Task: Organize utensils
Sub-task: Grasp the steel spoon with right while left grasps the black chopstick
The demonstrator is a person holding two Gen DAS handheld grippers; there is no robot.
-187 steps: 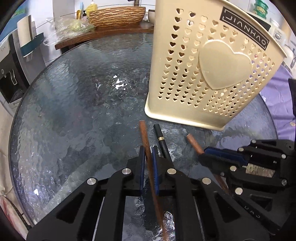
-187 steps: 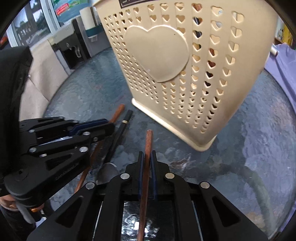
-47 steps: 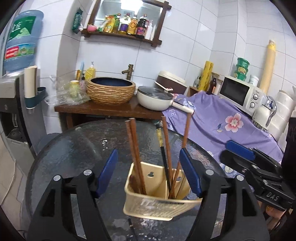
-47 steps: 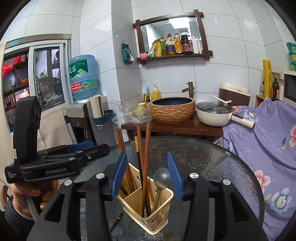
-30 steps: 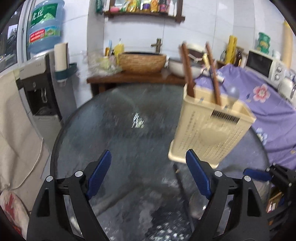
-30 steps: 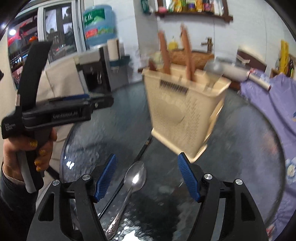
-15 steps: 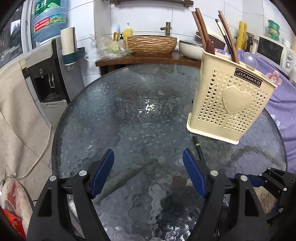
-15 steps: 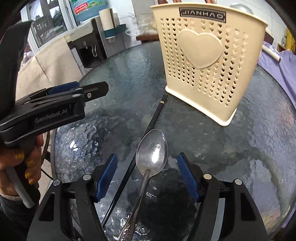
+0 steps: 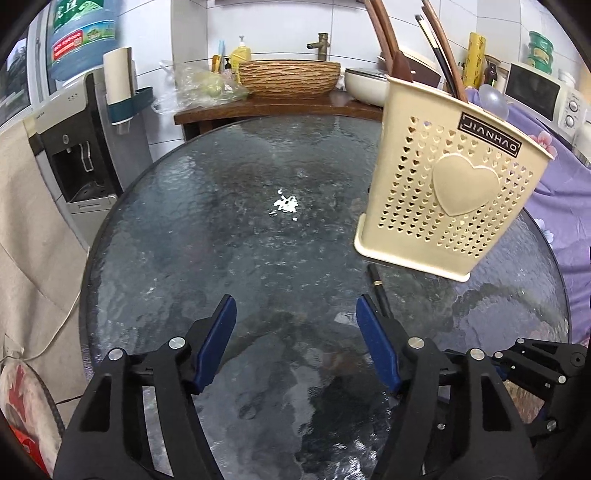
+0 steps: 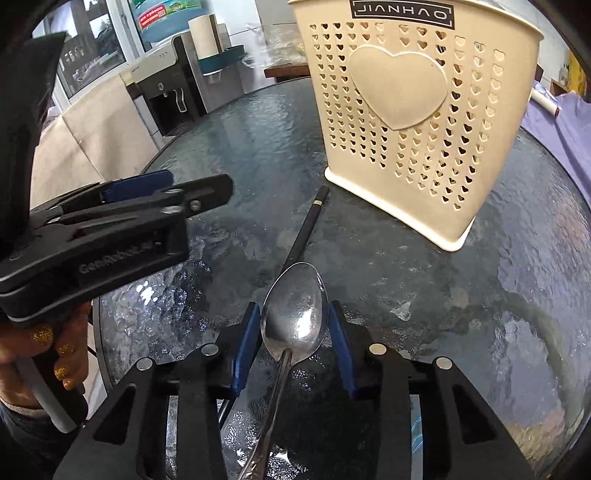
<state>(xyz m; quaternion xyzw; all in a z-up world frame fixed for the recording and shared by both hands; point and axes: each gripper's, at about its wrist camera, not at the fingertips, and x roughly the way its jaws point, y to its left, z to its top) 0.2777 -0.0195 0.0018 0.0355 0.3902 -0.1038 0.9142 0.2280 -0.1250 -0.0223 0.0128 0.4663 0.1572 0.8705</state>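
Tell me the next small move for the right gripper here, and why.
Probably close the right gripper on the metal spoon: its jaws stand open on either side of the bowl, which lies on the glass table beside a black chopstick, outside the utensil basket.

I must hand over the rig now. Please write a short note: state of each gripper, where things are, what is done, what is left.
Left gripper: open, empty, above the glass table.
Right gripper: open, straddling the metal spoon, not yet closed.
Beige utensil holder stands upright; wooden chopsticks already inside.
Left: the spoon and one black chopstick lying before the holder.
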